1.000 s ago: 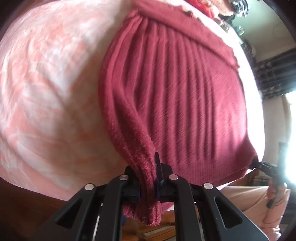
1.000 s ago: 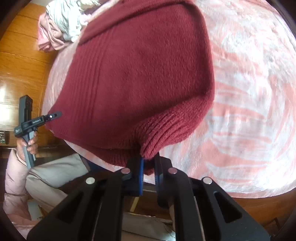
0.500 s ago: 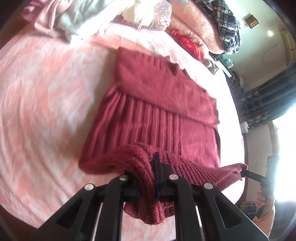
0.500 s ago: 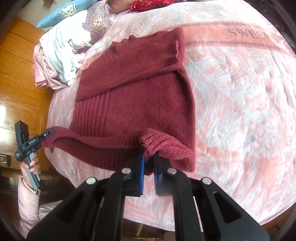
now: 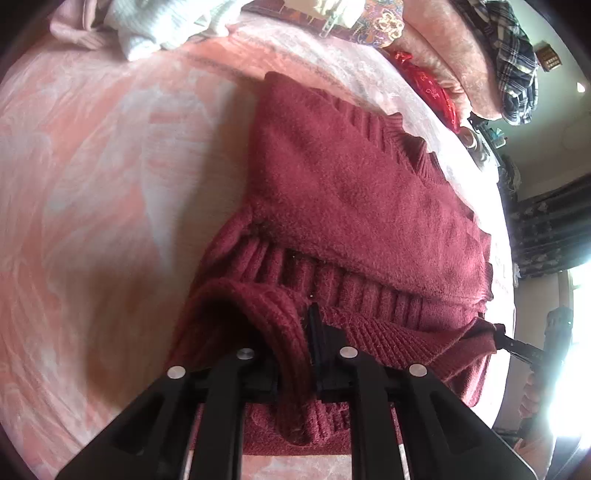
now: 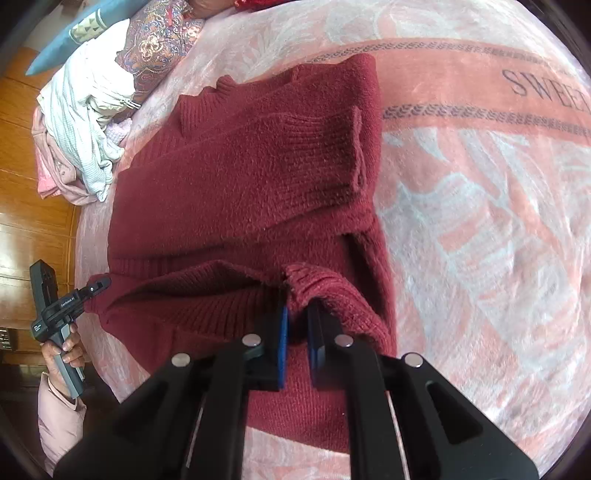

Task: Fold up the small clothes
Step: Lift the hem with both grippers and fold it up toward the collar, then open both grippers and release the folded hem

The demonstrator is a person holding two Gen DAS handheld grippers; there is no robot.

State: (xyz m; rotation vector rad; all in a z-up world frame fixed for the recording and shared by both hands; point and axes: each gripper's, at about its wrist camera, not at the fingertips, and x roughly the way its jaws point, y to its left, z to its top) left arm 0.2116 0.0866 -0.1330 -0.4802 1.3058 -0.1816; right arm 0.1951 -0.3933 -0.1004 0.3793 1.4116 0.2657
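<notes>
Left claw: jaws pinched tight on the ribbed hem of the maroon knit sweater, fabric bunched and rolled between the fingers, a flap of hem hanging below them. Right claw: blue-padded fingers drawn in narrow on the other hem corner, knit caught between the pads and draped over the right-hand finger. Each claw shows in the other's view, at the far end of the lifted hem; a bare hand grips the left tool's handle.

Hem held up off the bed between the two claws, arching over the lower body of the sweater. The rest lies flat on the pink-and-white patterned bedspread, sleeve folded across the chest, ribbed collar at the far end.

Beyond the collar: heap of white and pink clothes, paisley pillow, blue pillow. Left view also catches a plaid garment on a pink cushion and a red item. Wooden panelling flanks the bed. Lettering "SWEET" woven into the bedspread border.
</notes>
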